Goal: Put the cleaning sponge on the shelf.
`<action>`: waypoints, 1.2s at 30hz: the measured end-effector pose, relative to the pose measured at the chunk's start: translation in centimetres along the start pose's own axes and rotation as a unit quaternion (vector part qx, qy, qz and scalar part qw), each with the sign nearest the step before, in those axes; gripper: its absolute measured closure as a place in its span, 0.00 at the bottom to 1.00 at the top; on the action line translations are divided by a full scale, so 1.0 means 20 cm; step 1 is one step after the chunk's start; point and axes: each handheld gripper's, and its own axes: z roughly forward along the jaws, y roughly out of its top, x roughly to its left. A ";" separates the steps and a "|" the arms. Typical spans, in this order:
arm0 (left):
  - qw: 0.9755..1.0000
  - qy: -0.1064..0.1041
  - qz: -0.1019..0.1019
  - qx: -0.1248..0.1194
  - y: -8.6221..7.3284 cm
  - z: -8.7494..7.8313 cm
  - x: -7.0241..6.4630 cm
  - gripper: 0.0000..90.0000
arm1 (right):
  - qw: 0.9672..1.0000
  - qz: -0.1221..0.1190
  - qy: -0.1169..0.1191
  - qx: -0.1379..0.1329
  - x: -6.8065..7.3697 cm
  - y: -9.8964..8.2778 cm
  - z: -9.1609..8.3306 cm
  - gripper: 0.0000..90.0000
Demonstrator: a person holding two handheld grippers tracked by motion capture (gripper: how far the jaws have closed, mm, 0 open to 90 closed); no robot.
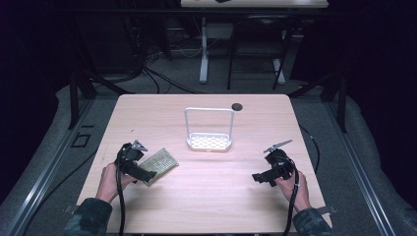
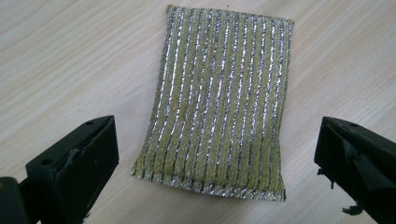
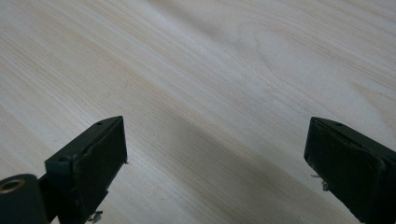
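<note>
Dark surroundings close in on a pale wooden table point(image 1: 206, 196), with cables and desk legs on the floor beyond its far edge. Toward the left edge, nearer the front than the back, I see a scouring sponge point(image 1: 161, 165) with yellow and silver stripes lying flat on the wood. My left gripper point(image 1: 142, 173) sits right at the sponge's near end; in the left gripper view its jaws stand wide apart, one on each side of the sponge point(image 2: 219, 102), with neither pad pressing on it. My right gripper point(image 1: 260, 178) hovers near the right edge, well apart from the sponge, its jaws spread wide over bare wood. Near the middle, toward the far edge, stands a white wire-handled rack point(image 1: 209, 141), and a small dark disc point(image 1: 237, 106) lies just behind it.
</note>
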 end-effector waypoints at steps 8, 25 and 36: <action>1.000 -0.001 0.005 0.003 0.04 0.05 0.01 0.00 | 1.000 -0.002 0.000 0.007 0.00 0.00 0.00 0.06; 1.000 -0.014 0.009 0.022 0.06 0.15 0.02 0.25 | 1.000 -0.002 0.000 0.004 0.01 0.00 0.00 0.06; 1.000 -0.016 -0.004 0.006 0.04 0.14 0.01 0.50 | 1.000 -0.006 -0.002 0.009 0.01 0.00 0.00 0.07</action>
